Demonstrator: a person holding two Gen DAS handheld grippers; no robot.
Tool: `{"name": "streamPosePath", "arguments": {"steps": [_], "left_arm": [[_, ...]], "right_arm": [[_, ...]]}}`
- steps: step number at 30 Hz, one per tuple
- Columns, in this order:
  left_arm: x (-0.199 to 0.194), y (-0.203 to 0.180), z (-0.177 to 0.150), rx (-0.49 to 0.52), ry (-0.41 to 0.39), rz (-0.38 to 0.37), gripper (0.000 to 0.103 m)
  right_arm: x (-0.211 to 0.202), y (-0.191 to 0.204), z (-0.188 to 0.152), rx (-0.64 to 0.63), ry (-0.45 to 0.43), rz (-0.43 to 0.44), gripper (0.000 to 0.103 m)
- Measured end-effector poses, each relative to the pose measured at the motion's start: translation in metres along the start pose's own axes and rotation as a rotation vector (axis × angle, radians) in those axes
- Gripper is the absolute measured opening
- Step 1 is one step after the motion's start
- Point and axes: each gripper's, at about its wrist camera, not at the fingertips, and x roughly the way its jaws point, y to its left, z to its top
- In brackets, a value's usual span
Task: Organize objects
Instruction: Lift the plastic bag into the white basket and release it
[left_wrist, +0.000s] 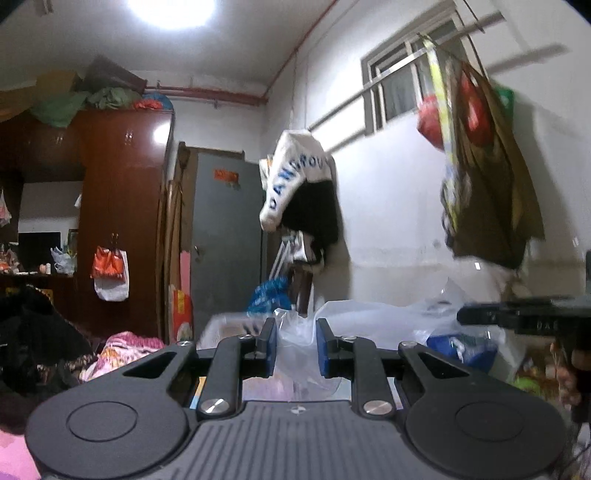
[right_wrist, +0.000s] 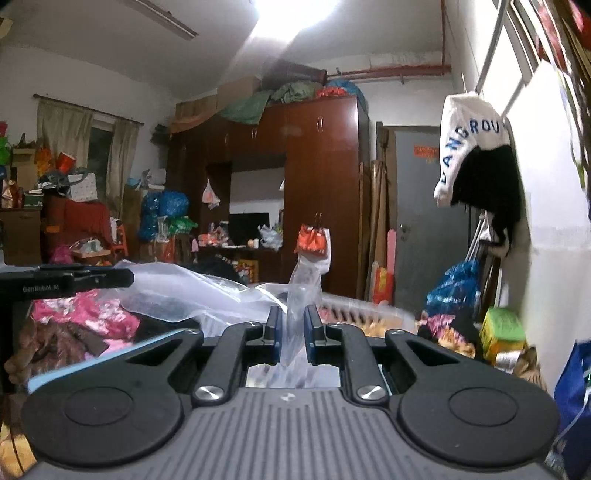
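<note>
Your left gripper (left_wrist: 295, 345) is clamped down on a bunched fold of the clear plastic bag (left_wrist: 369, 317); your right gripper (right_wrist: 289, 334) is pinched tighter on another twisted strip of the same bag (right_wrist: 173, 291) (film stands up above the pads). Both point level. The bag is crumpled, translucent, spread between the two tools, over a white basket (right_wrist: 362, 308). Beyond: brown wardrobe (right_wrist: 317, 177), grey door (left_wrist: 225, 236).
</note>
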Motion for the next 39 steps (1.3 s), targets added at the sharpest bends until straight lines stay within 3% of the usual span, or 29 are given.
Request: {"name": "streamPosePath", "arguments": {"steps": [6, 15, 19, 27, 29, 31, 32, 33, 34, 39], "left_arm": [[0.065, 0.019, 0.041, -0.028, 0.042, 0.035, 0.025], [0.167, 0.041, 0.022, -0.053, 0.275, 0.082, 0.024], [0.189, 0.036, 0.014, -0.01, 0.364, 0.109, 0.024], [0.211, 0.036, 0.01, 0.012, 0.445, 0.143, 0.025], [0.207, 0.031, 0.007, 0.052, 0.436, 0.154, 0.031], [0.203, 0.024, 0.009, 0.118, 0.395, 0.201, 0.051], [0.197, 0.021, 0.011, 0.131, 0.364, 0.216, 0.066], [0.189, 0.02, 0.014, 0.128, 0.333, 0.216, 0.076], [0.181, 0.02, 0.018, 0.118, 0.308, 0.203, 0.077], [0.116, 0.011, 0.027, 0.091, 0.236, 0.164, 0.077]], "right_arm": [[0.052, -0.021, 0.018, 0.017, 0.059, -0.046, 0.014], [0.11, -0.039, -0.016, 0.057, 0.236, -0.125, 0.014], [0.118, -0.043, -0.024, 0.066, 0.292, -0.147, 0.014], [0.129, -0.049, -0.02, 0.07, 0.349, -0.166, 0.016], [0.126, -0.052, -0.015, 0.075, 0.331, -0.175, 0.03], [0.117, -0.053, -0.01, 0.081, 0.289, -0.172, 0.068], [0.111, -0.053, -0.006, 0.08, 0.261, -0.176, 0.076], [0.103, -0.051, -0.003, 0.077, 0.232, -0.188, 0.092], [0.093, -0.05, 0.0, 0.075, 0.201, -0.195, 0.1], [0.026, -0.053, -0.013, 0.188, 0.111, -0.086, 0.103]]}}
